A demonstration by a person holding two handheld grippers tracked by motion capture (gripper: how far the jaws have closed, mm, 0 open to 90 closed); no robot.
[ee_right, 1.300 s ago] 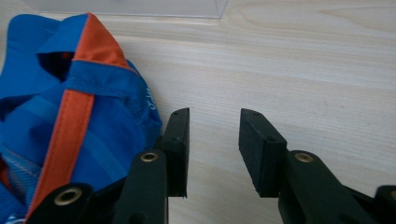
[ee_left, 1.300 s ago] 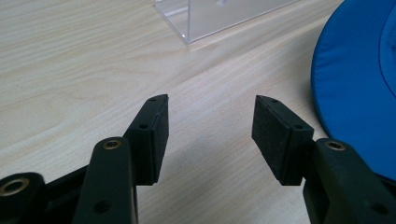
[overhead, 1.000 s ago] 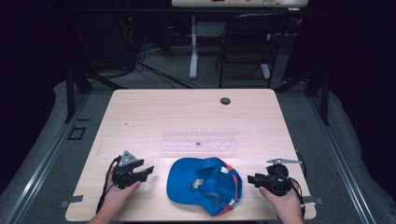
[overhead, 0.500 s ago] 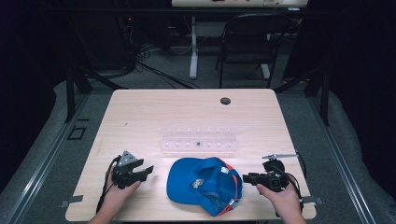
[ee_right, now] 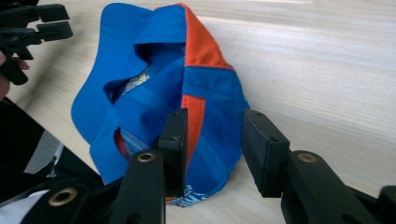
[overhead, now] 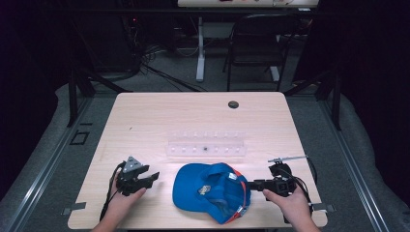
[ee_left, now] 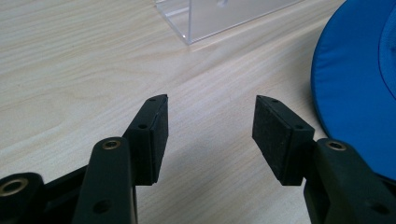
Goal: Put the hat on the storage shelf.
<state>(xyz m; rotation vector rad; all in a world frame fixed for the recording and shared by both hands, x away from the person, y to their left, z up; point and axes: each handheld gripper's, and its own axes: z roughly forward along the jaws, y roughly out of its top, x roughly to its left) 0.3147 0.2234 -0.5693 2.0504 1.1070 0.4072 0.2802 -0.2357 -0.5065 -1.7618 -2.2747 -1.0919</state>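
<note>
The blue cap (overhead: 212,192) lies crumpled on the counter (overhead: 193,121), not yet lifted: the right hand-held gripper (ee_right: 212,144), jaws just reopening part-way, straddles its rear edge ungripped, while the left hand-held gripper (ee_left: 208,135) waits open and empty beside it.

High view: fixed above the near edge, facing forward and down on the whole table (overhead: 159,116). Gripper views: low, close over the wood, left aimed toward 2 o'clock, right toward 9. Shared by all: blue cap (overhead: 212,191) (ee_left: 359,93) (ee_right: 159,102).
</note>
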